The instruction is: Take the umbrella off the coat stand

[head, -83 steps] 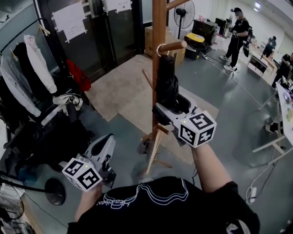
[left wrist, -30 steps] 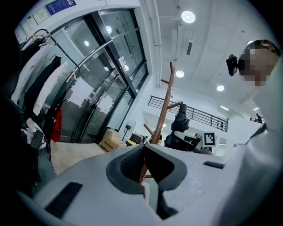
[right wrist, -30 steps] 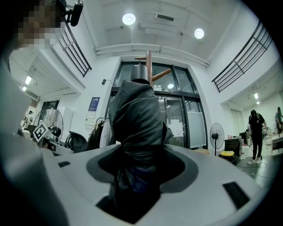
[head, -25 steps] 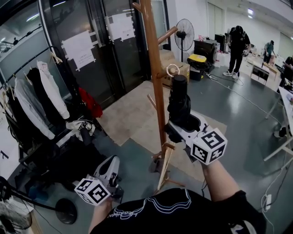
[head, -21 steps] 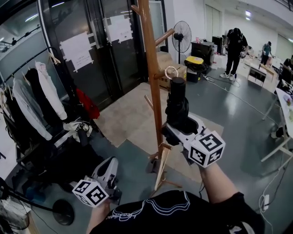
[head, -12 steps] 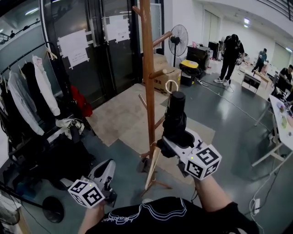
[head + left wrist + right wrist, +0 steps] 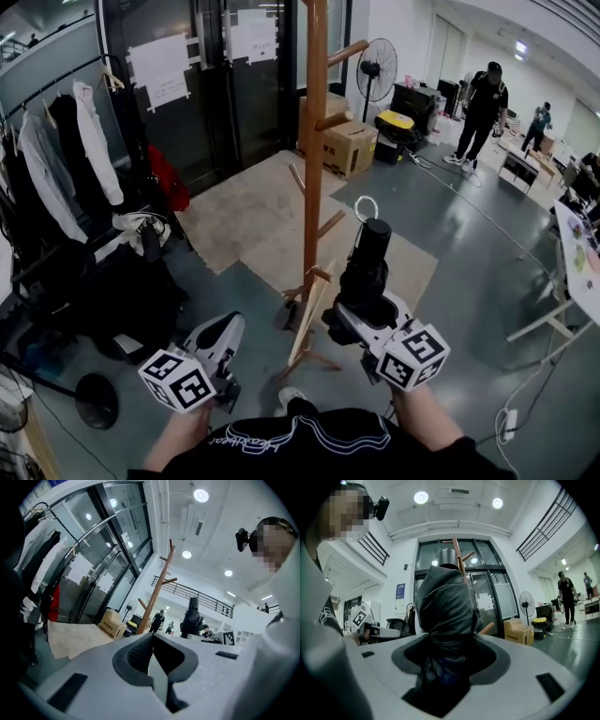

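The folded black umbrella (image 7: 366, 272) stands upright in the right gripper (image 7: 359, 311). The jaws are parted about halfway and clamped round the bunched fabric of its lower half, and the right gripper view shows dark cloth filling the gap between the pads.

A few seconds ago the umbrella's wrist loop (image 7: 366, 208) was hooked over a short peg (image 7: 334, 120) on the wooden coat stand (image 7: 315, 141). A second ago it hovered level with that peg. Now the loop hangs in open air, below the peg and to the right of the pole, with bare floor showing between umbrella and stand. The umbrella has come down and back towards the person and touches none of the pegs.

The left gripper (image 7: 228, 330) is held low at the person's left, well apart from both stand and umbrella. Its jaws are closed together on nothing, as the left gripper view shows.

The lift-off appears to be done, since the umbrella is off the coat stand. At most, carrying it clear or setting it down seems left to do. The hold is on soft, crumpled cloth rather than on the handle, so the umbrella could sag or slide if the gripper tilts.
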A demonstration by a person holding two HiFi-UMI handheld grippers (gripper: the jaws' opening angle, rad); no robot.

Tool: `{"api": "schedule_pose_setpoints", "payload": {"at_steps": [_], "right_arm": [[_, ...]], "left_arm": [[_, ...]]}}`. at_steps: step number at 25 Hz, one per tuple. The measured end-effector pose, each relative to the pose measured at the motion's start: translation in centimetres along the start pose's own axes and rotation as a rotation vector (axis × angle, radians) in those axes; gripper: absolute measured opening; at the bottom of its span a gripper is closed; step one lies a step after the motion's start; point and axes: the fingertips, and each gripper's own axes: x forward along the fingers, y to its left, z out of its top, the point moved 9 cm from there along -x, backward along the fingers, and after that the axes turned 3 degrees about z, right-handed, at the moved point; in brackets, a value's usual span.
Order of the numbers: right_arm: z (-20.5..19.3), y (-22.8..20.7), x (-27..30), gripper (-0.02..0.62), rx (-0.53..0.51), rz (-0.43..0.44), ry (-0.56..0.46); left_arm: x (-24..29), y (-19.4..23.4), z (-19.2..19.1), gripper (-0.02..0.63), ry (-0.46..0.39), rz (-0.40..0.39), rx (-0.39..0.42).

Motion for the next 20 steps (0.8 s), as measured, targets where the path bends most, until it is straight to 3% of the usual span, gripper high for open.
{"api": "schedule_pose_setpoints", "payload": {"at_steps": [11,20], "right_arm": [[-4.8,2.5,-2.2,0.253,0.072,0.002,0.101],[-4.9,2.9,-2.8,0.252,0.083,0.024,0.14]], "left_arm": [[-1.3,-1.3,-2.8,0.005,0.043,-0.039,-0.032],[-1.7,-1.4,-2.0,0.005,0.019,-0.026,-0.045]]}}
